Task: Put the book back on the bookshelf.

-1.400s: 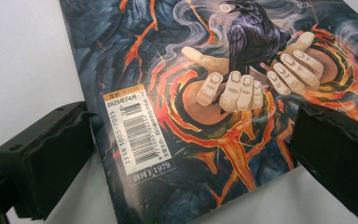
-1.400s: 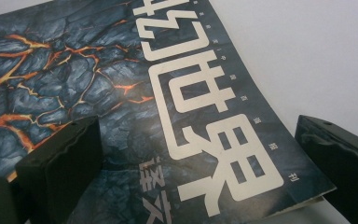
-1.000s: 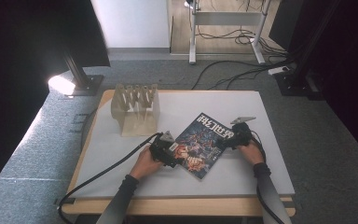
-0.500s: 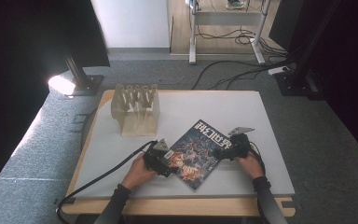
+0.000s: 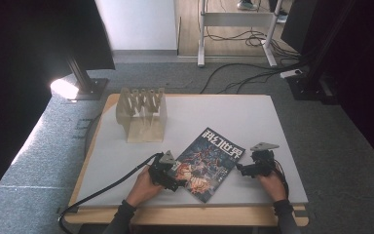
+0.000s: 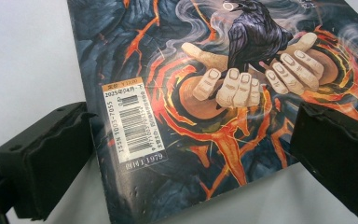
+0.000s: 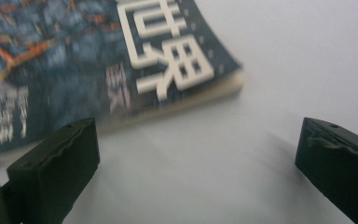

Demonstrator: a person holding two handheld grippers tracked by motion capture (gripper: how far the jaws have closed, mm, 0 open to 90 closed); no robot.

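Both grippers, left gripper (image 5: 171, 176) and right gripper (image 5: 247, 169), gape empty over the white table (image 5: 233, 114), grey carpet (image 5: 53, 141) around.

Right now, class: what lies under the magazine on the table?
The magazine lies flat on the white table top, which shows all around it. Whatever sits directly beneath the cover is hidden.

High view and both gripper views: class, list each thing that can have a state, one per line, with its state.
Magazine: closed, lying flat on the table, cover up.
Wooden rack: upright, slots empty.
Left tongs: open, straddling the magazine's corner.
Right tongs: open, over bare table beside the magazine.
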